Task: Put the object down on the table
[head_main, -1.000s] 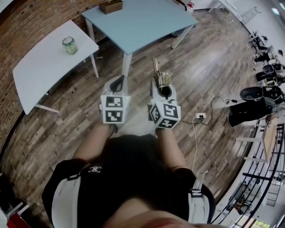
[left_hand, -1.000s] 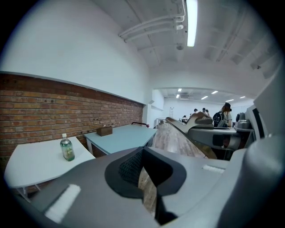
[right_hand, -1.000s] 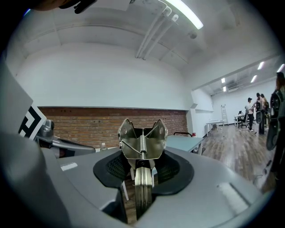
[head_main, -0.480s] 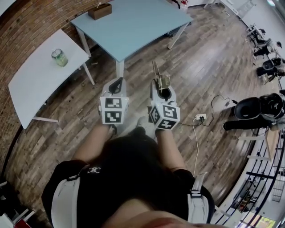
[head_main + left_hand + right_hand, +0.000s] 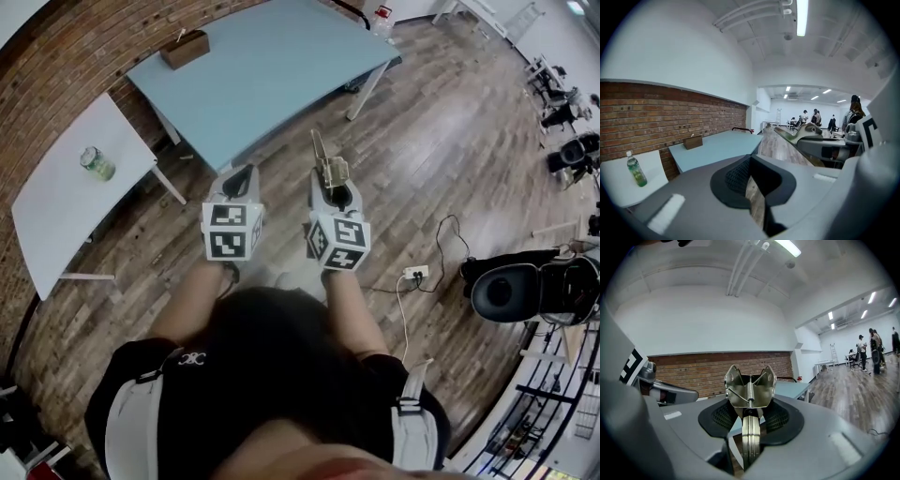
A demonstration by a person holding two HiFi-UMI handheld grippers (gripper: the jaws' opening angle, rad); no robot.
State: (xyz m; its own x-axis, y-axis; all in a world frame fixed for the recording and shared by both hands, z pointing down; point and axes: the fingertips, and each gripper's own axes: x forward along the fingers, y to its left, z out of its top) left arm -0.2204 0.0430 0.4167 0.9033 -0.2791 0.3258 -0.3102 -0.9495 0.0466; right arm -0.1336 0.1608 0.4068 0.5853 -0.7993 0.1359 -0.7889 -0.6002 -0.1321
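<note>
Well, the right tool (image 5: 331,184) clenches a silver spring-loaded metal implement (image 5: 325,161) at frame centre, short of the pale blue surface (image 5: 272,66); releasing early drops it onto the wooden floor (image 5: 450,141). Left tool (image 5: 240,180): empty, slightly parted.

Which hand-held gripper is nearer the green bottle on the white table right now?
Left. The left hand-held gripper has the green bottle off to its left; the right hand-held gripper, gripping the metal clip, sits beyond it, farther right.
</note>
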